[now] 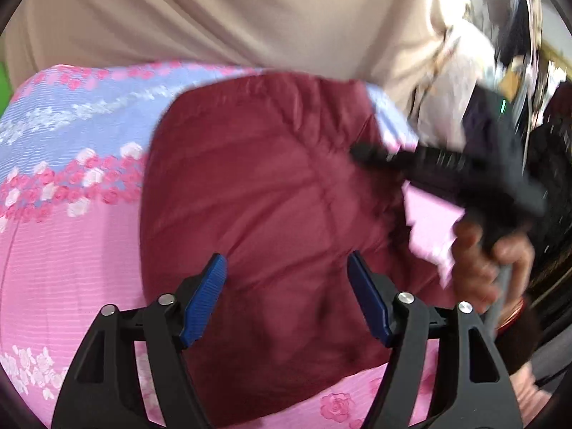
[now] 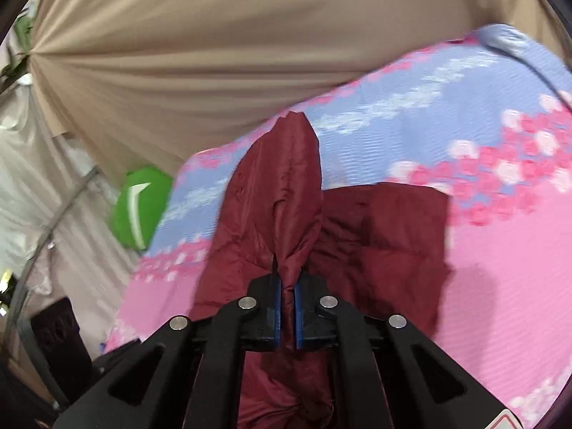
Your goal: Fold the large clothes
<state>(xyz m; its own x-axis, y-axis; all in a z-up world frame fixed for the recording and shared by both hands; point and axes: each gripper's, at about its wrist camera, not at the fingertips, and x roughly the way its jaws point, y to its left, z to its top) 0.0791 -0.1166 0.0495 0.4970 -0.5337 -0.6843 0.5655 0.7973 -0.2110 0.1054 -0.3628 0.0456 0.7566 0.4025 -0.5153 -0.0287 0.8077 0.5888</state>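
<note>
A maroon quilted garment [image 1: 268,186] lies on a pink and blue floral sheet [image 1: 64,250]. My left gripper [image 1: 286,261] hovers over its near part, blue pads spread apart, nothing between them. In the right wrist view, my right gripper [image 2: 289,282] is shut on a raised fold of the maroon garment [image 2: 286,193], which rises in a peak ahead of the jaws; the rest [image 2: 393,243] lies flat to the right. The right gripper [image 1: 361,153] also shows, blurred, at the garment's right edge in the left wrist view, held by a hand [image 1: 479,261].
A beige curtain [image 2: 214,43] hangs behind the sheet's [image 2: 500,250] far edge. A green round object [image 2: 143,207] sits off the sheet's left side, with pale drapes and a dark box lower left. Cluttered furniture stands at the far right in the left wrist view.
</note>
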